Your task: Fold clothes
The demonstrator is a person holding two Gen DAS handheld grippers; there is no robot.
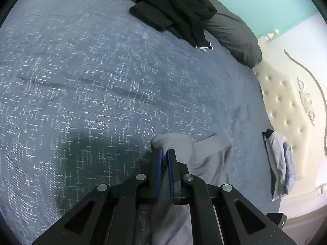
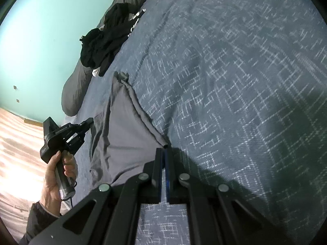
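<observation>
Thin, limp grey garment (image 2: 122, 126) on bed (image 2: 224, 81), light and floppy; left gripper (image 1: 165, 153) and right gripper (image 2: 162, 151) fingers clamp its corners, best hold.

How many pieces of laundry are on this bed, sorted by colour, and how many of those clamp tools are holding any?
Grey garment, pinched by both tools: 1
Black clothes heap, pieces cannot be told apart: 1
Folded black item beside the heap: 1
Folded light blue-grey stack by the headboard: 1
Hand-held grippers, left hand-held gripper and right hand-held gripper: 2
Total: 4 laundry lots, 2 tools
</observation>
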